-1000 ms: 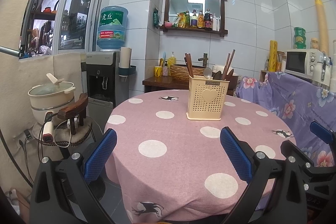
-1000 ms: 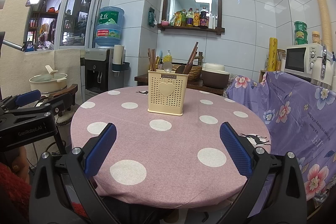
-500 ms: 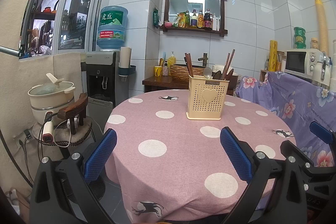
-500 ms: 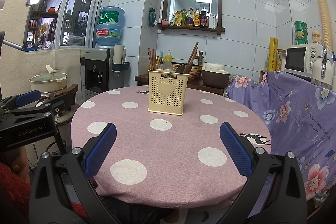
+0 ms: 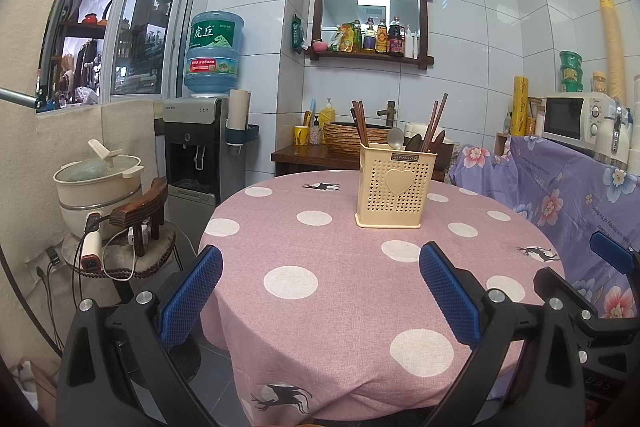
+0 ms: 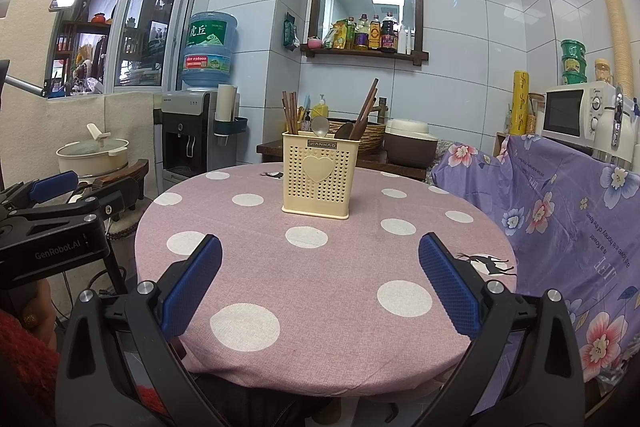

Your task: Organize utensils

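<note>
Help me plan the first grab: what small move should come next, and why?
Probably ease the right tool forward toward the holder. Both tools are open and empty, the left tool too, and every utensil, chopsticks and spoon, stands in the holder across the table.

Home kitchen: microwave [image 5: 576,117], water dispenser [image 5: 200,147].

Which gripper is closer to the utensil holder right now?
Right, slightly. The right gripper faces the utensil holder almost head-on; the left gripper sits farther left, with the holder ahead and to its right. Both open, well short.
</note>
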Demonstrator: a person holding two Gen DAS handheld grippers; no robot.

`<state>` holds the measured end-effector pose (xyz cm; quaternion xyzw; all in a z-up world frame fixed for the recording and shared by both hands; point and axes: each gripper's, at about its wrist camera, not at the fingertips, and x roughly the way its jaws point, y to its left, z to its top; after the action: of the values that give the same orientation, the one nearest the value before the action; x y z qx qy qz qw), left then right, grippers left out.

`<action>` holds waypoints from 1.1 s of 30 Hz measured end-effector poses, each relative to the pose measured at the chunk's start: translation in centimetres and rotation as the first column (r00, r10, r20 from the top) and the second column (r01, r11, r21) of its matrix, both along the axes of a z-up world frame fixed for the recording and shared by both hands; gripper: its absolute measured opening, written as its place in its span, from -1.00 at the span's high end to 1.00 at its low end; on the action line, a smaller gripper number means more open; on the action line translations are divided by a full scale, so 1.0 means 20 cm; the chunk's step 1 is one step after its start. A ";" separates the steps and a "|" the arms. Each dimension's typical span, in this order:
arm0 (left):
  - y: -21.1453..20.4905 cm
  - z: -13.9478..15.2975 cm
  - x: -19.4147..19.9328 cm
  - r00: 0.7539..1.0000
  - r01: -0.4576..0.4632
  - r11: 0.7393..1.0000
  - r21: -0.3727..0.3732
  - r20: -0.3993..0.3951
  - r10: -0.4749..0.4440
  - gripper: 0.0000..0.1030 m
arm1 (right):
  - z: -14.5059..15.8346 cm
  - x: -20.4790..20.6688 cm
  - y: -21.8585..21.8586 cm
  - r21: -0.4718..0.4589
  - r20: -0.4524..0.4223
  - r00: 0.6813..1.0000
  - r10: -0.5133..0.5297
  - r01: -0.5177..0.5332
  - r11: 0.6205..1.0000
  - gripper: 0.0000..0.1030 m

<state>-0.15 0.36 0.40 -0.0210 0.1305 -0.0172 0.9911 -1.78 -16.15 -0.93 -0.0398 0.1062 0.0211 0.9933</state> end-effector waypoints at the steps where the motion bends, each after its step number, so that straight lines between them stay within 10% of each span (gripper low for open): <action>1: 0.00 0.00 0.00 1.000 0.000 1.000 -0.001 0.000 0.000 -0.90 | 0.00 0.00 0.00 0.000 0.000 1.000 0.000 0.000 1.000 -0.89; 33: 0.00 -0.02 0.00 1.000 -0.002 1.000 -0.004 -0.005 0.002 -0.90 | 0.00 0.00 0.00 0.001 -0.002 1.000 0.001 -0.001 1.000 -0.89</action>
<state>-0.25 0.27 -0.01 -0.0229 0.1330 -0.0164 0.9907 -1.78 -16.08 -1.00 -0.0393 0.1070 0.0214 0.9933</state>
